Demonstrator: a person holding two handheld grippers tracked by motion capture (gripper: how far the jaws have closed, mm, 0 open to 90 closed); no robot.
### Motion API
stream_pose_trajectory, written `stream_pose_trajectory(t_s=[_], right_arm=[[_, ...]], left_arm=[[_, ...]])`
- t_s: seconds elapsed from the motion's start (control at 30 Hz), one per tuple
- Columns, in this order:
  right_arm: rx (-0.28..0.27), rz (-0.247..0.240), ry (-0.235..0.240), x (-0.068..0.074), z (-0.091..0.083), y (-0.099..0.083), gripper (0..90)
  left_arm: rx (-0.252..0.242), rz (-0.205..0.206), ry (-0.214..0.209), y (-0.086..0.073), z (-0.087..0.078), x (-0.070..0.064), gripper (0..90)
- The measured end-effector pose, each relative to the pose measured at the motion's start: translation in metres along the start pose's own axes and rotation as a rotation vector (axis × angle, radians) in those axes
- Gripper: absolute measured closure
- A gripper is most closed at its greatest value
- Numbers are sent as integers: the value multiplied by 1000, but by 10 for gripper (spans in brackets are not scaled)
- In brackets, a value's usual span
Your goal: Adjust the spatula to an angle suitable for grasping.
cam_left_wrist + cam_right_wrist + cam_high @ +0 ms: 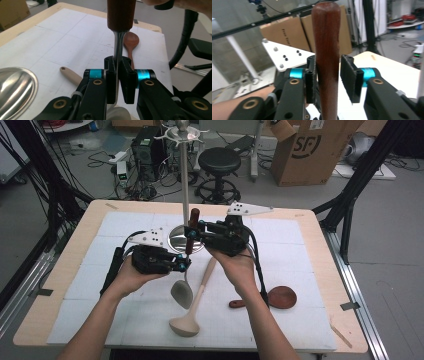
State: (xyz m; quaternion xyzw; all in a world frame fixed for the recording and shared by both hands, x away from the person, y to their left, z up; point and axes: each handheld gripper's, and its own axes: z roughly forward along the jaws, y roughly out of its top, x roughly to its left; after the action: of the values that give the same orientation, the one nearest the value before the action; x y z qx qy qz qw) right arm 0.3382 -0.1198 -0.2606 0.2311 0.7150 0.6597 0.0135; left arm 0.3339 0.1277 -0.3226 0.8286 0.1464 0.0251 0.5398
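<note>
While the left gripper (pixel 184 265) clamps its jaws tight on the metal shank of a wood-handled ladle (pixel 191 232), that utensil stands near upright above the white mat (pixel 300 320), dark handle up, grey bowl down by the mat. Left gripper view confirms it: the left gripper's pads (pixel 111 77) are pinched on the thin steel neck w/ no gap, the red-brown grip rising straight above.

Right gripper (pixel 192 231) is at the wooden handle, approx. mid-height. Its jaws sit either side of the wood, parted; in the right gripper view one pad (pixel 311 82) is against the handle, the other pad stands off w/ a visible gap, so not squeezed yet.

Behind the ladle: a steel stand (pixel 184 175) w/ a round shiny base and hooks at top. On the mat lies a beige ladle (pixel 195 307), just beside the held one's bowl. A dark wooden spoon (pixel 280 297) rests further to the right, near the person's right forearm. Both hands (pixel 235 265) are close together, mid-table.
</note>
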Motion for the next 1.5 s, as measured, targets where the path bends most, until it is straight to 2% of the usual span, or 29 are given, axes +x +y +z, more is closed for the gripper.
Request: stream_pose_trajectory(t_s=[0.23, 0.3, 0.33, 0.4, 0.47, 0.5, 0.57, 0.6, 0.7, 0.87, 0.93, 1.0, 1.1, 1.17, 1.23, 1.27, 1.37, 1.43, 1.5], right_arm=[[11, -59, -104, 14, 3, 3, 674], [9, -63, -113, 16, 5, 3, 711], [12, -70, -111, 18, 6, 4, 715], [20, -79, -94, 18, 7, 5, 718], [18, -89, -49, 15, 8, 8, 721], [17, -92, -31, 14, 8, 9, 721], [15, -91, 30, 9, 8, 11, 722], [15, -92, 59, 7, 8, 11, 722], [12, -99, 106, 4, 9, 12, 721], [27, -129, 168, 7, 15, 11, 720], [31, -138, 174, 8, 16, 11, 720], [28, -135, 163, 8, 16, 11, 717], [23, -125, 122, 8, 15, 10, 707], [16, -115, 93, 9, 15, 10, 683], [21, -124, 67, 10, 15, 10, 714], [22, -128, 63, 10, 15, 10, 715], [29, -129, 101, 9, 16, 10, 719], [29, -129, 134, 7, 16, 11, 720], [31, -134, 161, 7, 17, 11, 721]], left_arm=[[-4, 16, 60, 2, -1, -2, 841], [-16, 3, 54, 2, -2, -3, 841], [-13, 9, 49, 2, -3, -2, 841], [-21, -1, 34, 2, -5, -2, 840], [-35, -13, 11, 2, -7, -1, 835], [-39, -22, -13, 2, -8, 0, 831], [-63, -71, -76, 1, -10, 4, 780], [-69, -78, -85, 1, -10, 5, 726], [-88, -86, -108, 1, -12, 7, 713], [-126, -80, -135, 2, -15, 7, 777], [-125, -64, -122, 2, -16, 5, 810], [-120, -34, -89, 3, -17, 3, 820], [-115, -10, -26, 5, -17, 0, 832], [-118, -10, -12, 5, -17, -1, 837], [-113, 1, 10, 5, -16, -2, 837], [-112, -3, 4, 5, -16, -2, 837], [-115, -27, -61, 4, -15, 0, 830], [-146, -53, -104, 4, -16, 2, 792], [-160, -62, -119, 4, -18, 3, 781]])
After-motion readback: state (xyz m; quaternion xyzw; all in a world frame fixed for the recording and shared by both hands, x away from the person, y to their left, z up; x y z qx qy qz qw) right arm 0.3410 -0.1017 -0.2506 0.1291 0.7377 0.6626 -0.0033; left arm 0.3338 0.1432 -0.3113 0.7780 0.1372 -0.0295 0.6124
